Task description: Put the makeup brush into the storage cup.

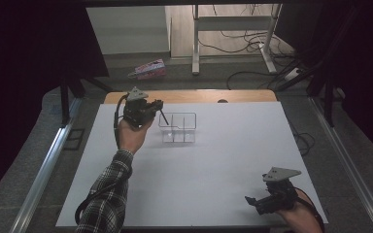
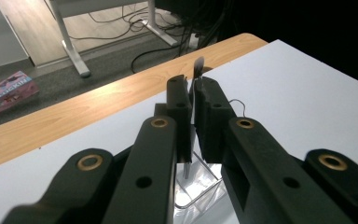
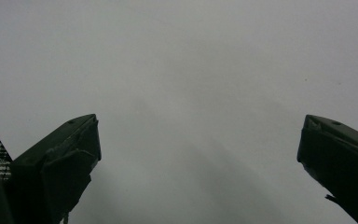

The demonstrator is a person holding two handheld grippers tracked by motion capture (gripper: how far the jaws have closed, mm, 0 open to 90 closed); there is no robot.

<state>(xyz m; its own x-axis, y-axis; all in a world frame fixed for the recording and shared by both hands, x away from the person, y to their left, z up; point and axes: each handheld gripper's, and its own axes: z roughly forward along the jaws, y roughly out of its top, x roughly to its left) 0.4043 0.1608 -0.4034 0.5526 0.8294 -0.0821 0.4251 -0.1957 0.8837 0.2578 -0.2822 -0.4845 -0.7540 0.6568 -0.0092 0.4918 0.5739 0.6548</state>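
Your left claw is clamped on a thin dark utensil, its long axis slanting down toward the clear divided organizer just to its right on the desk. The tip sits at the organizer's left compartment, I judge. Your right claw rests wide open and empty, well apart.

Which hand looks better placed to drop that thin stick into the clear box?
The left. The left gripper already pinches the stick right over the clear box, while the right gripper hangs open near the table's near edge.
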